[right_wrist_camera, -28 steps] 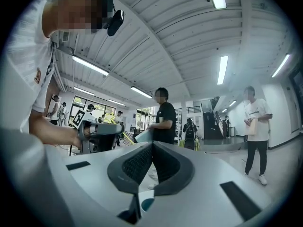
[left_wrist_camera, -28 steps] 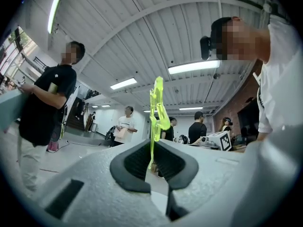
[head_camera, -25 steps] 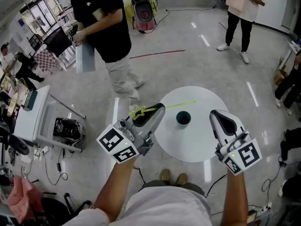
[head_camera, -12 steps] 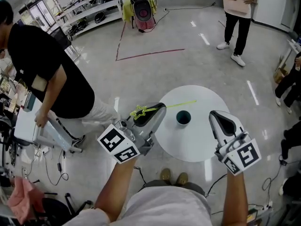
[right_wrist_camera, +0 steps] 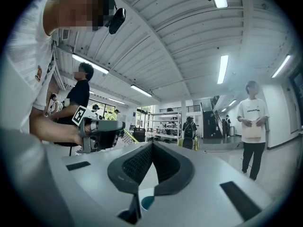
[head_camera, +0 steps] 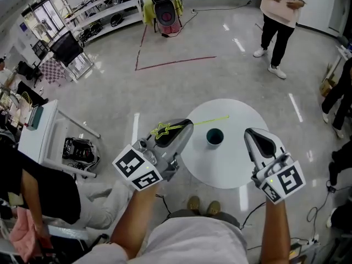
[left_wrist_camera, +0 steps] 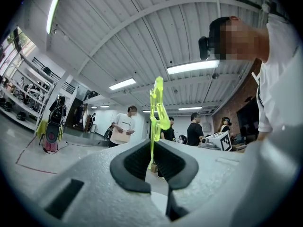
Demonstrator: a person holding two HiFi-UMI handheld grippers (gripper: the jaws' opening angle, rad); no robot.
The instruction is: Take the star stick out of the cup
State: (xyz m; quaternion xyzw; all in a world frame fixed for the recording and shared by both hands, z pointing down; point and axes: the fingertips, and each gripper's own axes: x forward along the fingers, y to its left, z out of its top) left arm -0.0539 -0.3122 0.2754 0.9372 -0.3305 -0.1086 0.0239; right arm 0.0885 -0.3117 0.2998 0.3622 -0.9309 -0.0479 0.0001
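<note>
In the head view my left gripper [head_camera: 186,127] is shut on the yellow-green star stick [head_camera: 163,130]. The star end pokes out on its left, and the thin rod runs right over the round white table [head_camera: 231,164]. The stick is clear of the dark teal cup [head_camera: 214,138], which stands upright near the table's middle. In the left gripper view the stick [left_wrist_camera: 156,110] rises from between the closed pads of the left gripper [left_wrist_camera: 152,149]. My right gripper [head_camera: 255,136] hovers right of the cup, shut and empty. In the right gripper view the right gripper [right_wrist_camera: 151,148] shows the cup [right_wrist_camera: 147,203] below its jaws.
A person in a white top [head_camera: 280,10] stands at the far right. A person in black [head_camera: 33,194] crouches at the lower left, near a white cart [head_camera: 41,139]. Shelves [head_camera: 110,7] and a pink-fronted bag [head_camera: 168,12] stand at the back, and red tape [head_camera: 176,63] marks the floor.
Both grippers and the stick have kept still. The person in black has walked from the upper left, past the cart, down to the lower left.
</note>
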